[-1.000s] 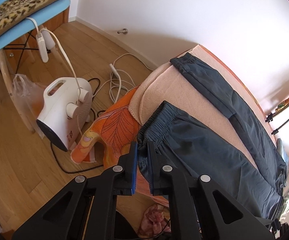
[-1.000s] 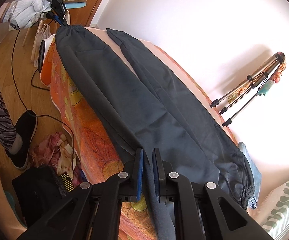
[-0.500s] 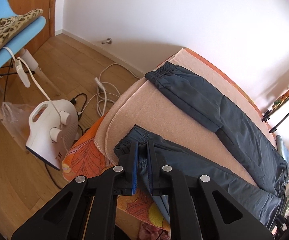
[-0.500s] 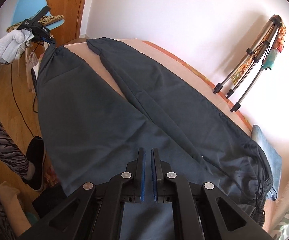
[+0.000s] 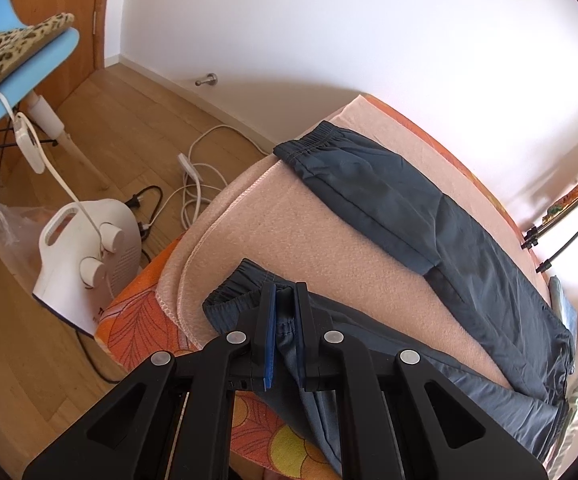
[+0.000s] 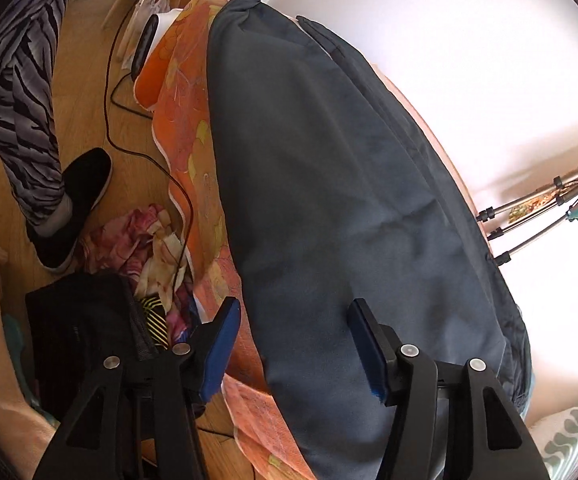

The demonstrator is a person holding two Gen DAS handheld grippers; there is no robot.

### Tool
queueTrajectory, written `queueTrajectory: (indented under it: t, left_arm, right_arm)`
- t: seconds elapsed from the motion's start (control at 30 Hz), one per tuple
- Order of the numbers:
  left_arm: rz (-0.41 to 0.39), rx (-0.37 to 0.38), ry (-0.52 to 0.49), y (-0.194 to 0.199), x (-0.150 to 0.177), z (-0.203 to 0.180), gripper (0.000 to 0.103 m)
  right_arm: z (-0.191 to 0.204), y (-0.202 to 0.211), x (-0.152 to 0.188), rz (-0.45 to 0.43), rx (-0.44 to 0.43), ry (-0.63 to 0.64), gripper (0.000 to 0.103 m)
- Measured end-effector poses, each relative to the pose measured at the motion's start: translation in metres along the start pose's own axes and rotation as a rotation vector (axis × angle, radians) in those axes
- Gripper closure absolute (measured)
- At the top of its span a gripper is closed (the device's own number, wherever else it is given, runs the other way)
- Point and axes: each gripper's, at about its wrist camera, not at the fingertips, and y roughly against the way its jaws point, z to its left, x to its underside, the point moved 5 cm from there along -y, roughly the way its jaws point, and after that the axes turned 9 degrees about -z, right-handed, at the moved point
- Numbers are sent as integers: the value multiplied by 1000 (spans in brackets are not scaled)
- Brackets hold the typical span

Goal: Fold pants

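Pants (image 5: 429, 216) lie on the bed's pink blanket (image 5: 289, 232) w/ near leg lifted; left tongs (image 5: 285, 292) are clenched on its cuff, right tongs (image 6: 295, 316) are released over fabric, so regrip, then lay leg onto leg, edges aligned.

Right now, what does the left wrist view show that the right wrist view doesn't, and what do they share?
Only the left wrist view shows the left hand-held gripper shut on the pants' elastic cuff, the pink blanket under them and the white power strip on the floor. Only the right wrist view shows the right hand-held gripper open above the fabric, the person's black shoe and a pile of floral cloth. Both show the dark pants, the orange floral cover and the white fan heater.
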Motion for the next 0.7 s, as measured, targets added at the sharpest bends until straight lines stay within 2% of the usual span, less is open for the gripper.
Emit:
queueTrajectory:
  t: [0.03, 0.1, 0.2, 0.4, 0.53, 0.7]
  left_arm:
    - [-6, 6, 1, 2, -2, 0, 96]
    - [-14, 15, 8, 6, -4, 0, 96]
    - [-32, 26, 6, 12, -8, -2, 96]
    - [-56, 55, 37, 19, -20, -4, 96]
    - [-95, 64, 3, 26, -34, -18, 96]
    - [-102, 66, -12, 11, -57, -37, 96]
  right_arm:
    - [-6, 2, -2, 1, -10, -31, 80]
    - [-23, 9, -5, -13, -57, -118, 95]
    - [-43, 18, -12, -28, -69, -185, 101]
    - [-92, 26, -32, -43, 20, -216, 103]
    - [-137, 26, -49, -62, 107, -217, 103]
    - [-196, 3, -68, -66, 178, -220, 103]
